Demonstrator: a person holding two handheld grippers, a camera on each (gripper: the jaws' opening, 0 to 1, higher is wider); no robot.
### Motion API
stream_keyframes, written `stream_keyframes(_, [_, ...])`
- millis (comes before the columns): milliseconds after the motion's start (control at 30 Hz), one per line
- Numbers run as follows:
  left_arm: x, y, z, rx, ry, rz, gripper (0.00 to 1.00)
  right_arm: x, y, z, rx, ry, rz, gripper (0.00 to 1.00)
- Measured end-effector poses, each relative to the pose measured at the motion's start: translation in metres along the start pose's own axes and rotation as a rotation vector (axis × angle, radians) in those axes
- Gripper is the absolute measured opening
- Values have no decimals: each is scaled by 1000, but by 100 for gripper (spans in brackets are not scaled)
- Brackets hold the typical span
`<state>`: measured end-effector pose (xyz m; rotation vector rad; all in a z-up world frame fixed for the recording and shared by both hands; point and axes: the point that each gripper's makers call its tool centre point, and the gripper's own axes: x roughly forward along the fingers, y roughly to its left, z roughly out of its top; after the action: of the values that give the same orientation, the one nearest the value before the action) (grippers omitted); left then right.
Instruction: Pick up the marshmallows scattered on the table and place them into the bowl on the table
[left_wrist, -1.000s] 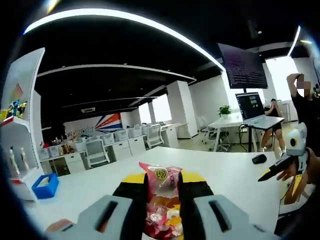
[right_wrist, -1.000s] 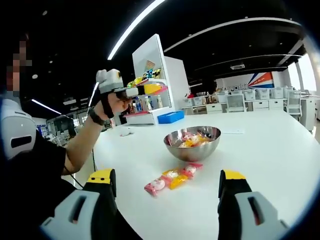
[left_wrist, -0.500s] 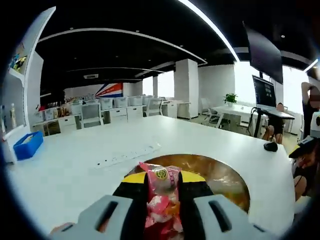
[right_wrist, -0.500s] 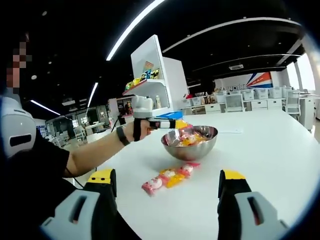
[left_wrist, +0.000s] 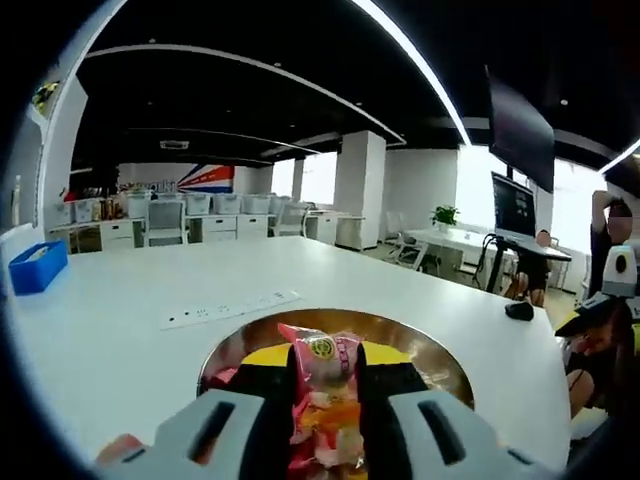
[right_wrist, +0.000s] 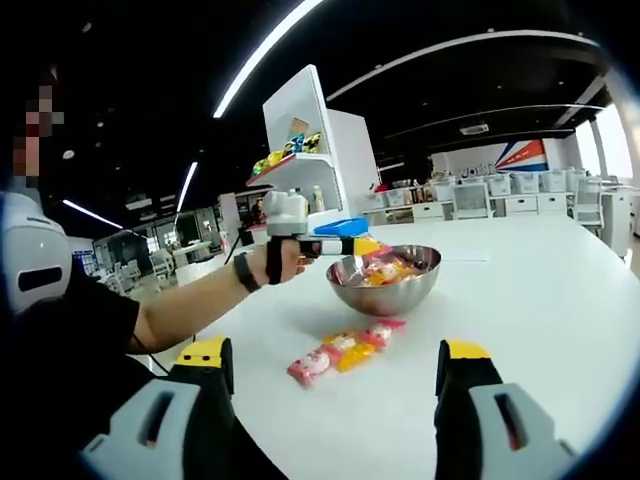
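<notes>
The left claw (left_wrist: 325, 400) is clenched on a packet of marshmallows (left_wrist: 324, 400), pinched upright between its two jaws, and it hangs directly above the steel bowl (left_wrist: 420, 345), whose rim spreads out beneath the jaw tips. In the right gripper view the same claw (right_wrist: 345, 246) reaches in from the left at the end of the person's outstretched arm, its tip over the near edge of the bowl (right_wrist: 385, 290), which already holds several pink and yellow packets. Holding the packet over the opening rather than beside it looks deliberate: judged from this pose, letting go here would drop it straight inside. The right claw (right_wrist: 335, 400) stands released, its jaws spread wide and holding nothing, low over the white surface (right_wrist: 540, 300). It faces a short row of marshmallow packets (right_wrist: 345, 355) still lying on the surface just in front of the bowl, apart from its wall. That aim suggests the right claw is lined up to gather this row once the left delivery is finished. A blue bin (left_wrist: 38, 266) sits well off to the side, and a white power strip (left_wrist: 230, 308) lies beyond the bowl.
</notes>
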<state>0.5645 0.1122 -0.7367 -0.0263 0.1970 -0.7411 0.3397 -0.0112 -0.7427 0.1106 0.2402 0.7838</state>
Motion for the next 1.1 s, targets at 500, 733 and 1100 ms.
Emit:
stream_keyframes(500, [-2,1,-1,-2,25,32,25,0,0,-1,0,0,-1,78])
stream_keyframes(733, [1,11,0,11,37,48,25,0,0,-1,2,2,0,78])
stream_keyframes(1100, [-2,15,0,-4,27,71,30,-1,-1,-1,2,-2,-2,78])
